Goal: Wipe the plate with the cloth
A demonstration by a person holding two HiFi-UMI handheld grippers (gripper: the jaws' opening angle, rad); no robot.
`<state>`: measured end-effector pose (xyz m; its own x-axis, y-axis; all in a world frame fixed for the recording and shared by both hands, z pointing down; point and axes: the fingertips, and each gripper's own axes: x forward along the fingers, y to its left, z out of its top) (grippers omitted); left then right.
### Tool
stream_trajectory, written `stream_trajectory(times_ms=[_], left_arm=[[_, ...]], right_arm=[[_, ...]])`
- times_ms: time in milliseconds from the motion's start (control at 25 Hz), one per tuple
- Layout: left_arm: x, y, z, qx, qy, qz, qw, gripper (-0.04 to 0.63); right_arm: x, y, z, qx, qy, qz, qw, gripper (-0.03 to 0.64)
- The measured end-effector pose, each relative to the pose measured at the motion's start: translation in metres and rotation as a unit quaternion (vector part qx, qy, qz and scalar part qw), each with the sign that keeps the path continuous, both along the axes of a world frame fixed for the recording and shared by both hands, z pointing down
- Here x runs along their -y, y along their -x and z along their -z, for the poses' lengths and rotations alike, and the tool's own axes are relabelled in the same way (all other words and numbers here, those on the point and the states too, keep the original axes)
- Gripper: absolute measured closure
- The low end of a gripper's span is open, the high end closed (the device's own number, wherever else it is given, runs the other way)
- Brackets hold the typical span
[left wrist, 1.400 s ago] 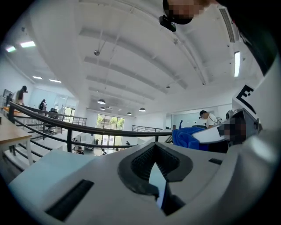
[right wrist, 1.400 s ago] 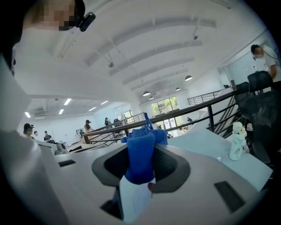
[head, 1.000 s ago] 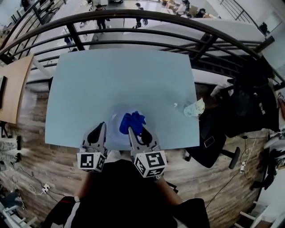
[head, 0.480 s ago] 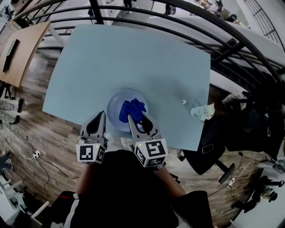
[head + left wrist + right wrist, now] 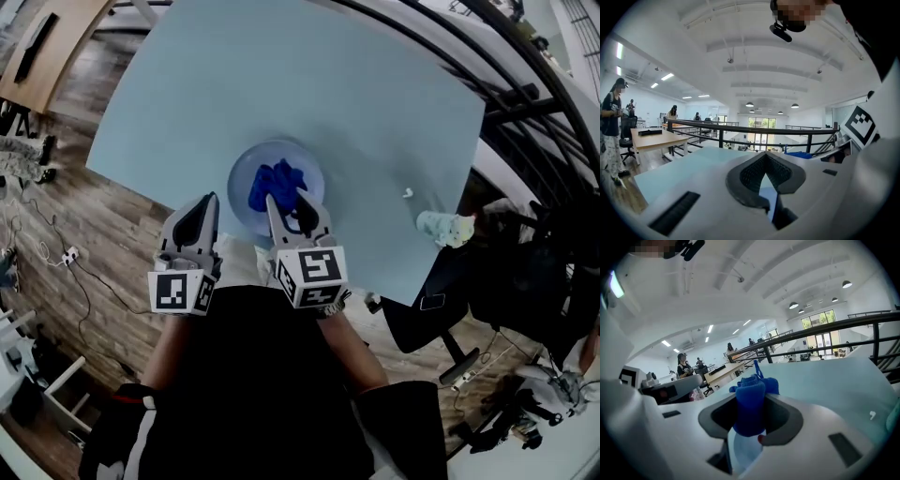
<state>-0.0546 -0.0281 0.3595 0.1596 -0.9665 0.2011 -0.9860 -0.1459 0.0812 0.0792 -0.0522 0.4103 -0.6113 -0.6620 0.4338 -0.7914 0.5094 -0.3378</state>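
Note:
A round pale-blue plate (image 5: 240,178) lies on the light-blue table (image 5: 281,84) near its front edge. A crumpled blue cloth (image 5: 274,184) sits on the plate. My right gripper (image 5: 286,200) reaches over the plate's near rim and is shut on the cloth (image 5: 750,401), which bulges up between its jaws in the right gripper view; the plate (image 5: 743,451) shows pale beneath. My left gripper (image 5: 207,200) hovers just left of the plate, shut with nothing in it. In the left gripper view, the left gripper (image 5: 765,190) points across the table at railings.
A crumpled pale-green wad (image 5: 446,228) lies at the table's right edge, with a small white scrap (image 5: 407,194) nearby. A black railing (image 5: 511,66) runs behind the table. A dark office chair (image 5: 441,309) stands at the right. A wooden desk (image 5: 47,37) is at far left.
The head view has swung, so the table and plate sit higher and turned in frame. Both grippers keep their places by the plate, the right one still at the cloth.

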Motion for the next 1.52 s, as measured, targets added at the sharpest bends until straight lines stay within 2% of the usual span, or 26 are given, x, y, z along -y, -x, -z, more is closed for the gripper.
stream_trajectory(times_ms=[320, 800, 1080, 1520], left_arm=[[0.005, 0.001, -0.014, 0.006, 0.014, 0.003, 0.9999, 0.595], [0.008, -0.012, -0.048, -0.008, 0.048, -0.006, 0.9988, 0.595], [0.025, -0.006, -0.062, -0.004, 0.049, -0.014, 0.9987, 0.595], [0.031, 0.009, -0.068, -0.009, 0.056, -0.009, 0.9983, 0.595]], right_arm=[[0.015, 0.013, -0.047, -0.029, 0.033, 0.017, 0.999, 0.497], [0.02, 0.022, -0.116, -0.063, 0.091, 0.051, 0.993, 0.499], [0.037, 0.043, -0.157, -0.097, 0.098, 0.088, 0.987, 0.499], [0.047, 0.076, -0.177, -0.119, 0.114, 0.129, 0.978, 0.497]])
